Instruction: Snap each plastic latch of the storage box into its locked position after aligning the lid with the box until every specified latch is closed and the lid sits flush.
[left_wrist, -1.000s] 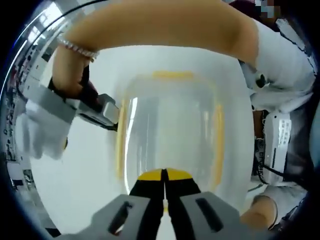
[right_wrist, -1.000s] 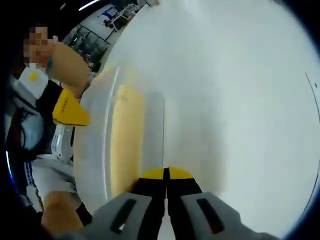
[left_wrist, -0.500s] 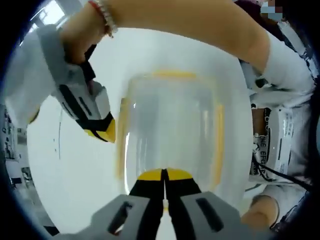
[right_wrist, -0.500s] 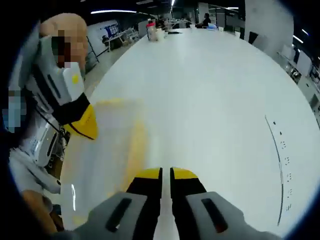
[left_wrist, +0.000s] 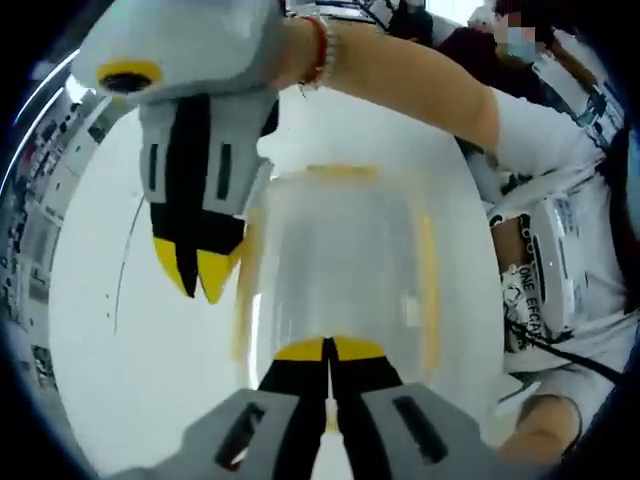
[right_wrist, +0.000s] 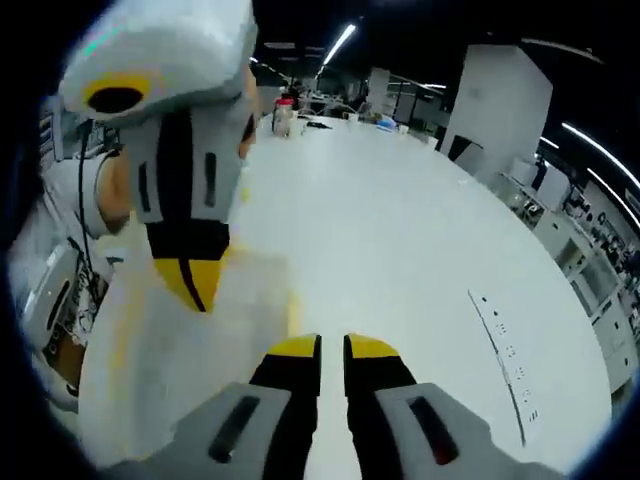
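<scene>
A long white table (right_wrist: 420, 250) ran away into the room in the right gripper view, and the same pale surface lay under everything in the left gripper view. On it stood the storage box (left_wrist: 340, 270), a clear, frosted plastic tub with rounded corners, seen from above in the left gripper view with its lid (left_wrist: 335, 235) resting on top. Yellow latches marked its sides: one along the left edge (left_wrist: 241, 300), one along the right edge (left_wrist: 428, 290) and one across the far edge (left_wrist: 340, 172). Whether each was snapped down could not be told. In the right gripper view the box appeared as a blurred translucent mass at lower left, with a faint yellow strip beside it.

The person's forearm (left_wrist: 400, 70), wearing a bracelet, reached across above the box in the left gripper view.

The right gripper (left_wrist: 200, 285) hung over the table just beside the box's left edge, its yellow tips slightly apart and holding nothing. The left gripper (left_wrist: 328, 352) sat over the box's near edge with its jaws pressed together, nothing visibly between them. In the right gripper view it pointed down over the box.
</scene>
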